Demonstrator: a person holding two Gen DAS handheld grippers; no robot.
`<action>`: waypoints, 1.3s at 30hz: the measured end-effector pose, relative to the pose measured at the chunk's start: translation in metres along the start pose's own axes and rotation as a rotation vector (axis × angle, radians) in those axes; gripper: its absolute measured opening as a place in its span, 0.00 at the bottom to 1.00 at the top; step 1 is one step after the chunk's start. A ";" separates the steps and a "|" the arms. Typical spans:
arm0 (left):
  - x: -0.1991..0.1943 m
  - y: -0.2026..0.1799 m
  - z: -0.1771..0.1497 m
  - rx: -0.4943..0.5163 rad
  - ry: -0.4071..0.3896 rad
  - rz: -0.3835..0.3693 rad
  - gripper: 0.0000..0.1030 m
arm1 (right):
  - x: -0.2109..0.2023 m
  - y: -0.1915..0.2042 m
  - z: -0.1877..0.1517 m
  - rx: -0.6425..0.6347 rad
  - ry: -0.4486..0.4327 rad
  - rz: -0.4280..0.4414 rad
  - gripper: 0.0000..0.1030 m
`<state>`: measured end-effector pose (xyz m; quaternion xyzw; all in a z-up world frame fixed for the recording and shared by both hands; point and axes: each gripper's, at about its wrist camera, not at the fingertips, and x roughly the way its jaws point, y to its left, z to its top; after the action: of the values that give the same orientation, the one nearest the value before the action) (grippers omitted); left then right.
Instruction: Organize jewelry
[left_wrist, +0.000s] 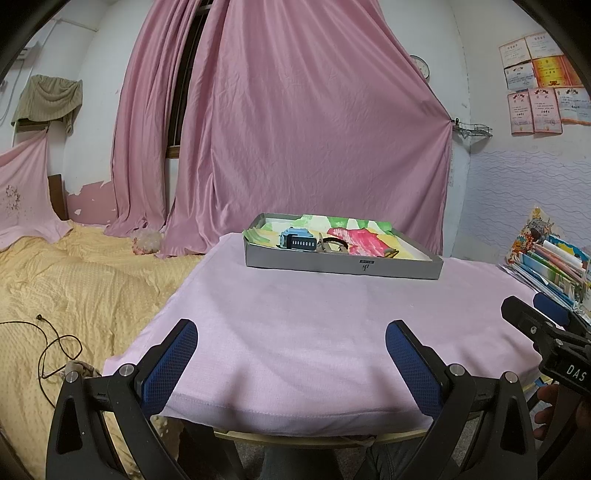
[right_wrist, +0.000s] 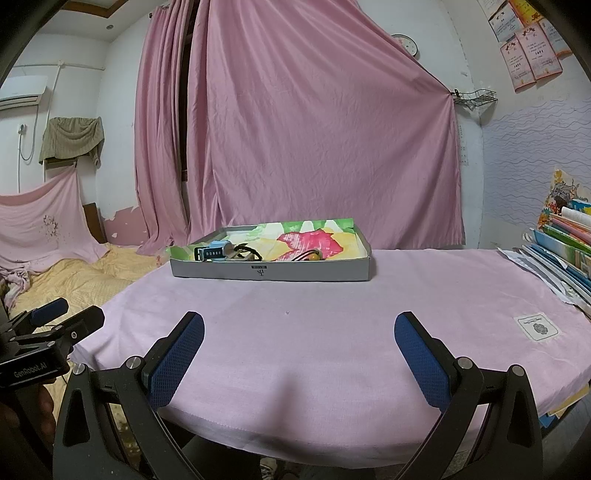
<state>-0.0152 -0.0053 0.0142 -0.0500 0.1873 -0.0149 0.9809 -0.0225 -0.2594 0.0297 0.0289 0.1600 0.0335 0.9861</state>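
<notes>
Hovering at the near edge of the pink-clothed table (right_wrist: 332, 314), the left gripper (left_wrist: 291, 362) and right gripper (right_wrist: 299, 354) both gape wide, holding nothing; the jewelry (right_wrist: 240, 253) lies in the shallow grey box (right_wrist: 269, 272) across the table, well apart from them.

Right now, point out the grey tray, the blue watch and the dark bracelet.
grey tray (right_wrist: 221, 272): right wrist view, front wall.
blue watch (right_wrist: 213, 252): right wrist view, dark face.
dark bracelet (left_wrist: 334, 242): left wrist view, top of loop.

tray (right_wrist: 269, 272) on table's far side | watch (right_wrist: 211, 253) in tray's left end | book stack (right_wrist: 565, 254) at table's right | bed (left_wrist: 74, 280) left of table
</notes>
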 end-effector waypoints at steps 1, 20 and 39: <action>0.000 0.000 -0.001 0.000 0.001 0.001 0.99 | 0.000 0.000 0.000 0.000 0.000 0.000 0.98; -0.001 0.001 -0.003 0.002 0.005 0.001 0.99 | 0.001 0.001 -0.001 0.003 0.002 0.001 0.98; 0.001 0.001 -0.005 -0.010 0.017 -0.007 0.99 | 0.000 0.000 -0.002 0.005 0.000 0.001 0.98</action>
<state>-0.0164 -0.0048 0.0087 -0.0553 0.1958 -0.0176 0.9789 -0.0230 -0.2590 0.0281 0.0314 0.1603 0.0334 0.9860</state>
